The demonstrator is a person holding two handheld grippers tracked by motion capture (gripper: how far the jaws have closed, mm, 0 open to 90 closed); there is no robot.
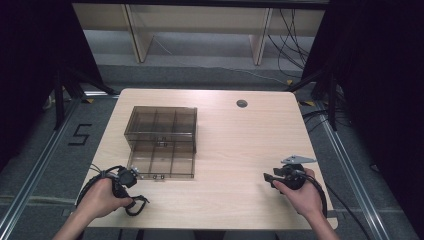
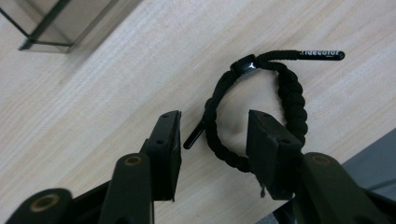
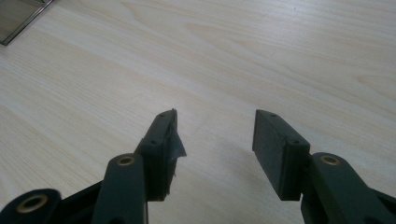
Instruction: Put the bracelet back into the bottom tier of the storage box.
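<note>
A black braided bracelet (image 2: 290,95) with a small black clasp lies flat on the wooden table (image 1: 240,145) near its front left edge, also seen from above (image 1: 138,205). My left gripper (image 2: 215,128) hovers open right over it. The bracelet's thin cord side lies between the jaws and the braided side runs past the right jaw. From above, the left gripper (image 1: 131,199) sits in the person's left hand. My right gripper (image 3: 215,133) stands open with nothing between its jaws, low over bare table at the front right (image 1: 268,177).
A smoky clear compartment box (image 1: 161,142) lies open at the table's left middle, lid standing up behind it. Its corner shows in the left gripper view (image 2: 46,28) and the right gripper view (image 3: 18,18). A round cable port (image 1: 242,103) sits at the back.
</note>
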